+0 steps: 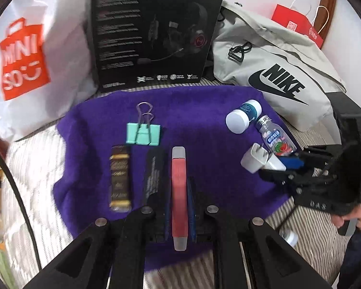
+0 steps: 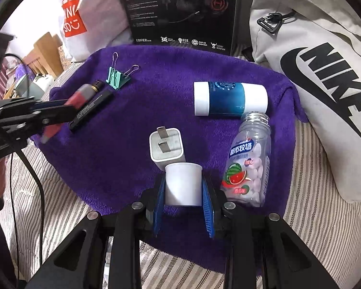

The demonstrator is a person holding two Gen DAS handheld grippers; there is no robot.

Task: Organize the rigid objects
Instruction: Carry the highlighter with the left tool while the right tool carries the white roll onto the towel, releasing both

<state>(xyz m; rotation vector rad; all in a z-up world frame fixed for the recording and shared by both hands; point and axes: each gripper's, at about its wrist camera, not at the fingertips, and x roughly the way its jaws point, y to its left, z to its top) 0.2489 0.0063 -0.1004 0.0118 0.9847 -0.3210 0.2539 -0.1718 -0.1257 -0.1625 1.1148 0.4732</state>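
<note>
While the left wrist view looks down its own fingers, the left gripper (image 1: 179, 204) is clamped on a red bar with grey ends (image 1: 179, 192), held lengthwise between the jaws above the purple towel (image 1: 204, 110). Just left of it lie a black stick (image 1: 154, 175) and a brown-gold bar (image 1: 119, 178); ahead, a mint binder clip (image 1: 143, 133).

In the right wrist view, the right gripper (image 2: 183, 200) grips a white cap (image 2: 183, 183) by its sides. Directly ahead sits a white charger (image 2: 167, 147); just right, a candy bottle (image 2: 249, 161). The cap looks light, stiff and smooth, so a mid-wall hold suits it.
</note>
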